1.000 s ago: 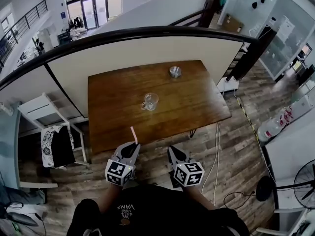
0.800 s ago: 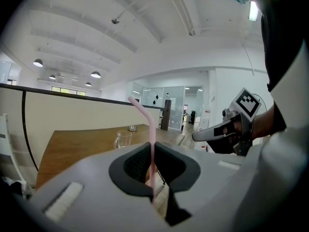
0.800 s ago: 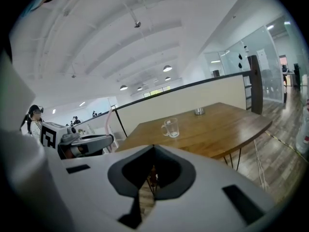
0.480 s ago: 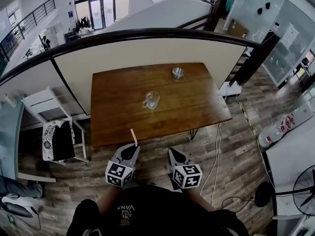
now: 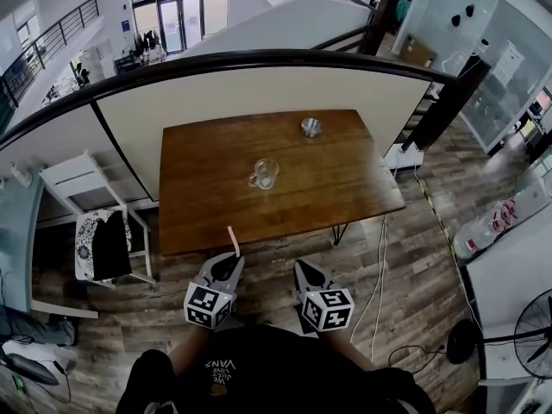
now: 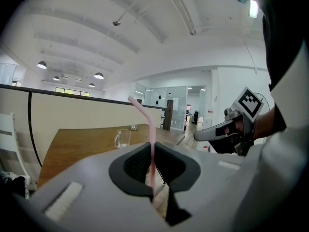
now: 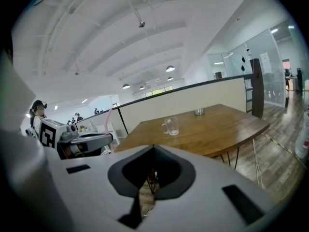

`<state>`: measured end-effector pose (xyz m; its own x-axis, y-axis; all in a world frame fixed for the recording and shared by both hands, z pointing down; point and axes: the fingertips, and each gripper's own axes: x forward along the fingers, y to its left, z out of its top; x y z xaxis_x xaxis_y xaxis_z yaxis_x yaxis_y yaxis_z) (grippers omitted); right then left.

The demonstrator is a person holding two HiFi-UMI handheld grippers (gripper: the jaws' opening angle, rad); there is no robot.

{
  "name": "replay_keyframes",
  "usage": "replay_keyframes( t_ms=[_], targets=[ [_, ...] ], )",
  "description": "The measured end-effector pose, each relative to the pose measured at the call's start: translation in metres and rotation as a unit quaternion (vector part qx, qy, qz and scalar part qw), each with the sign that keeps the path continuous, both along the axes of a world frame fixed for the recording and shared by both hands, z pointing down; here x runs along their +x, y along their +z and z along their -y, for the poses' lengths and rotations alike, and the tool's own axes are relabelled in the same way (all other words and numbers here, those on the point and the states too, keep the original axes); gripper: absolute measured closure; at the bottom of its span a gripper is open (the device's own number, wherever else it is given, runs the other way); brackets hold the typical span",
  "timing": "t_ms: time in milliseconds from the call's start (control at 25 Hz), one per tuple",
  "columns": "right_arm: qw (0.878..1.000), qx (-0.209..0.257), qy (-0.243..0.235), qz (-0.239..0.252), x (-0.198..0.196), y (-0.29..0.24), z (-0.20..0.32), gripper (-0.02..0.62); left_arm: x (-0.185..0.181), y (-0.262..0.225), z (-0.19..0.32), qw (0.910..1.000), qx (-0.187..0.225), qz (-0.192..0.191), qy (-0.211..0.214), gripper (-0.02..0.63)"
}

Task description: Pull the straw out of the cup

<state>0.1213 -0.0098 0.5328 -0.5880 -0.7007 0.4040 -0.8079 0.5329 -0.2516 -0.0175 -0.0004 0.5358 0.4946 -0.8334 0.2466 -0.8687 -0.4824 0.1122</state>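
A pink bent straw [image 6: 151, 144] stands upright between the jaws of my left gripper [image 6: 152, 164], which is shut on it. In the head view the straw [image 5: 233, 239] sticks up from the left gripper [image 5: 226, 266], held off the table's near edge. The clear glass cup [image 5: 264, 174] with a handle stands near the middle of the brown wooden table [image 5: 345, 179]; it is also the cup [image 7: 170, 125] in the right gripper view. My right gripper [image 5: 307, 272] is beside the left one, shut with nothing in it.
A small metal bowl [image 5: 310, 127] sits at the table's far side. A white chair with dark cloth [image 5: 99, 244] stands left of the table. A curved railing wall [image 5: 259, 80] runs behind the table. Cables [image 5: 379, 266] lie on the wood floor at right.
The view has shifted slightly since a second ago; both grippers sit a touch nearer me, off the table edge. The straw stays in the left gripper.
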Motion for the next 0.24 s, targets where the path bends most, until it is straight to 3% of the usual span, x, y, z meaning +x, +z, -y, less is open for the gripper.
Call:
replay_keyframes(
  t_ms=[240],
  targets=[
    [1.000, 0.004, -0.002, 0.001, -0.0008, -0.0028, 0.0006, 0.583, 0.0056, -0.0048, 0.0002, 1.0000, 0.003, -0.003, 0.008, 0.574]
  ],
)
